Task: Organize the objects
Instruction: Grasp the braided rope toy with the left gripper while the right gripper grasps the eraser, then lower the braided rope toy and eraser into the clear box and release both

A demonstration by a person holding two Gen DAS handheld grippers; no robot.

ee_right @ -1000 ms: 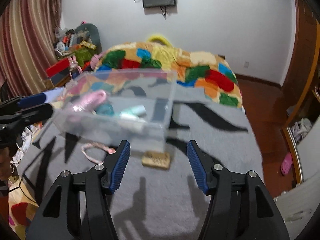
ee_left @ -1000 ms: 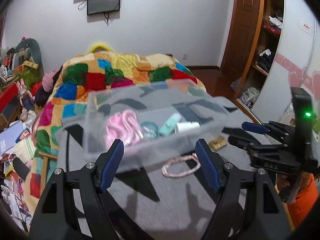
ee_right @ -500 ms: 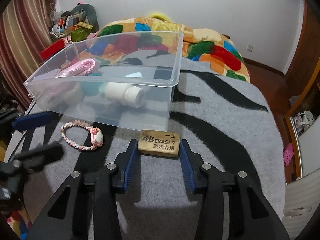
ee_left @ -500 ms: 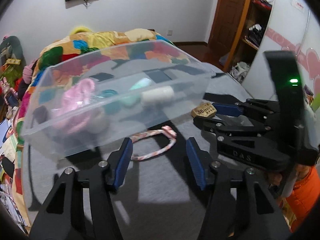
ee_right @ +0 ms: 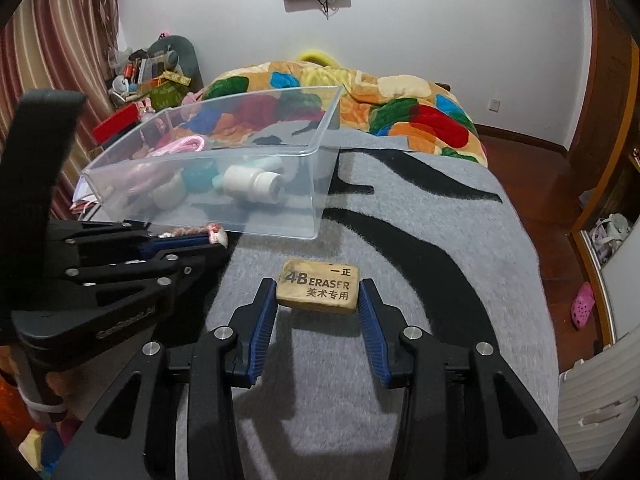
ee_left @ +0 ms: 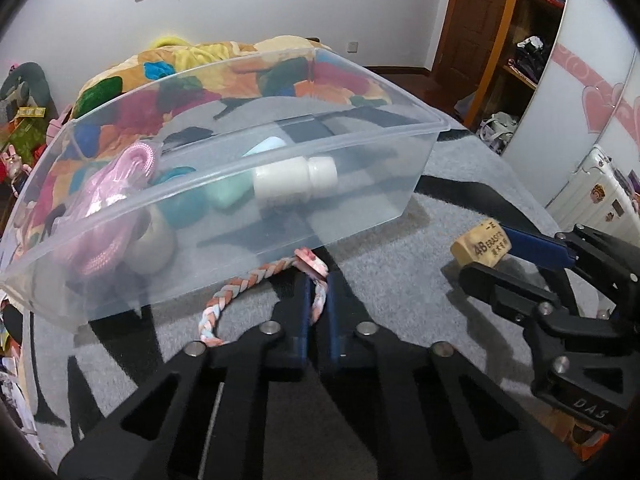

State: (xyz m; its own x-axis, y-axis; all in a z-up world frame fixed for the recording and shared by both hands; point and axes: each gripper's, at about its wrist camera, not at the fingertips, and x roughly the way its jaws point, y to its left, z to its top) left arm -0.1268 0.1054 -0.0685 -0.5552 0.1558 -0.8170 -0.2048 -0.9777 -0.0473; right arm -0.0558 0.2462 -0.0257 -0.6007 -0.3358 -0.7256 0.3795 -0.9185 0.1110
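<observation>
A clear plastic bin sits on the grey blanket and holds a white bottle, pink cord and other small items. My left gripper is shut on a braided pink-orange bracelet lying just in front of the bin; it also shows in the right wrist view. My right gripper closes on the two ends of a tan eraser on the blanket; the eraser also shows in the left wrist view.
A patchwork quilt covers the bed beyond the bin. Cluttered shelves stand at the left, a wardrobe and white suitcase at the right.
Both grippers have moved forward and down and closed: the left onto the bracelet, the right around the eraser.
</observation>
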